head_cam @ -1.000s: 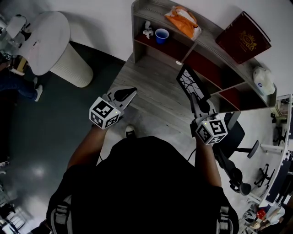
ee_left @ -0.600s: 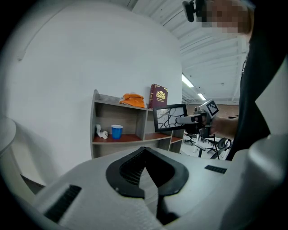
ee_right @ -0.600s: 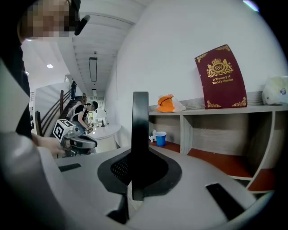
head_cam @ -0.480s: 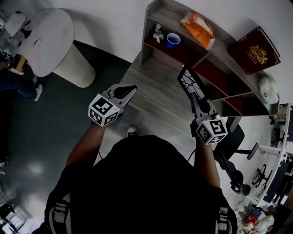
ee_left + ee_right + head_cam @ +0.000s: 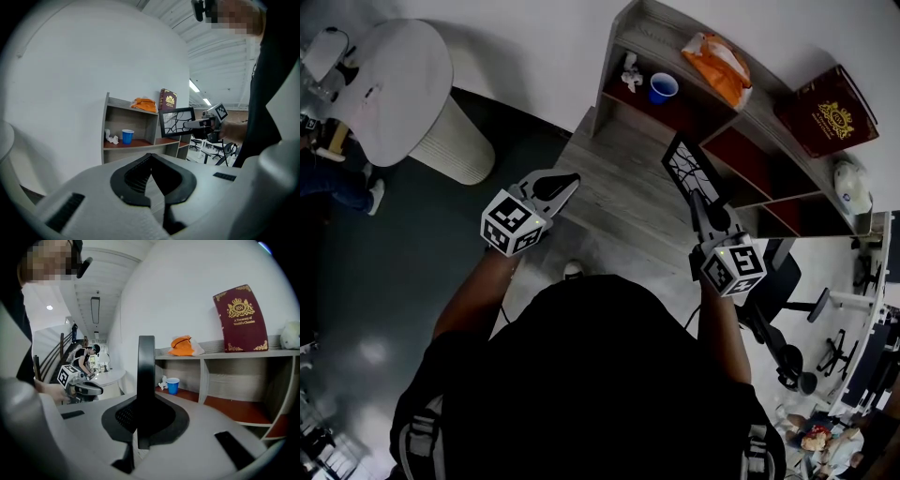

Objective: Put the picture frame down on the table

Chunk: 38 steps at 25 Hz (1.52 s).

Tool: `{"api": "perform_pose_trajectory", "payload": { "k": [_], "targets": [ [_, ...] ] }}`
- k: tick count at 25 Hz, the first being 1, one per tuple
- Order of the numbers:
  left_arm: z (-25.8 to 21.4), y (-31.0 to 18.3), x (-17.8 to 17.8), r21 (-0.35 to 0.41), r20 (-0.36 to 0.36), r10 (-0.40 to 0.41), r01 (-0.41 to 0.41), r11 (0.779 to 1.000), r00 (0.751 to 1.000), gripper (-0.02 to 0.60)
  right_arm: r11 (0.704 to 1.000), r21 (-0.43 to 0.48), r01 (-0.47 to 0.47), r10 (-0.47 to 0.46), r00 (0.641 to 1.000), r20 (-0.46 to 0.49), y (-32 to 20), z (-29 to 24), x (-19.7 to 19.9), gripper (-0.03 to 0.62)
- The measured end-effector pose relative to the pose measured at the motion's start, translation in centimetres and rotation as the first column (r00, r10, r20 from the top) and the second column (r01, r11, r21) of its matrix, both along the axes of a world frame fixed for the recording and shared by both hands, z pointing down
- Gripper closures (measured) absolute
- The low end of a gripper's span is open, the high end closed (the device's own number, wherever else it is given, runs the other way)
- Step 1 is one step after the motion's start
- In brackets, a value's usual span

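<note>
Clamped edge-on in the right gripper (image 5: 706,212), the picture frame (image 5: 692,172) should be lowered flat inside the table's (image 5: 614,202) near edge, the left gripper (image 5: 566,181) kept closed and empty.

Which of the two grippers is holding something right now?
The right gripper: its jaws are clamped on the edge of the black picture frame. The left gripper has its jaws shut with nothing between them.

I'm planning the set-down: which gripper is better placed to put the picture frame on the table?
Right: the right gripper has its jaws shut on the picture frame above the table; the left gripper is shut and empty.
</note>
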State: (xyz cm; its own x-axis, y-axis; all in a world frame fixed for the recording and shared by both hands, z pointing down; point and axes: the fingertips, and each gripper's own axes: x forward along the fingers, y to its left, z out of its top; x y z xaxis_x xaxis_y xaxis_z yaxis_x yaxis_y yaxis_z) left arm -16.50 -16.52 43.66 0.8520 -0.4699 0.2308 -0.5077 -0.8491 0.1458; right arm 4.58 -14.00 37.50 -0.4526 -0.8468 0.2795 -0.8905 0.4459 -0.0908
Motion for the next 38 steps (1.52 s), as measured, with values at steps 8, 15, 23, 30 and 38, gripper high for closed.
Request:
{"api": "perform_pose_trajectory", "payload": {
  "k": [8,15,23,30,38],
  "targets": [
    [0.2,-1.1,-0.6,0.006,-0.015,0.039,-0.039,0.999,0.999,0.565,1.000,0.000,0.002,-0.002,1.000,-0.008,-0.6,0.1,-2.0,0.577],
    [1.0,-1.8,-1.6,-0.009,-0.005,0.045,-0.045,0.999,0.999,0.565,1.000,-0.010,-0.011,0.011,1.000,-0.011,-1.2,0.7,-2.9,0.577],
    [1.5,-1.7,-3.7,-0.022,-0.003,0.017,-0.018,1.000,1.000,0.565,1.000,-0.011,-0.004,0.004,1.000,-0.008,-0.9,1.0,-4.4,0.577],
    [2.5,-0.6,-4.9,-0.037,0.011,0.022,-0.022,0.999,1.000,0.565,1.000,-0.009,-0.006,0.006,1.000,-0.003,-0.5,1.1,-5.4,0.577],
    [1.7,0.0,-5.2,-0.029,-0.002,0.017,-0.017,0.999,1.000,0.565,1.000,-0.002,-0.005,0.005,1.000,-0.008,0.5,0.3,-5.5,0.577]
  ]
}}
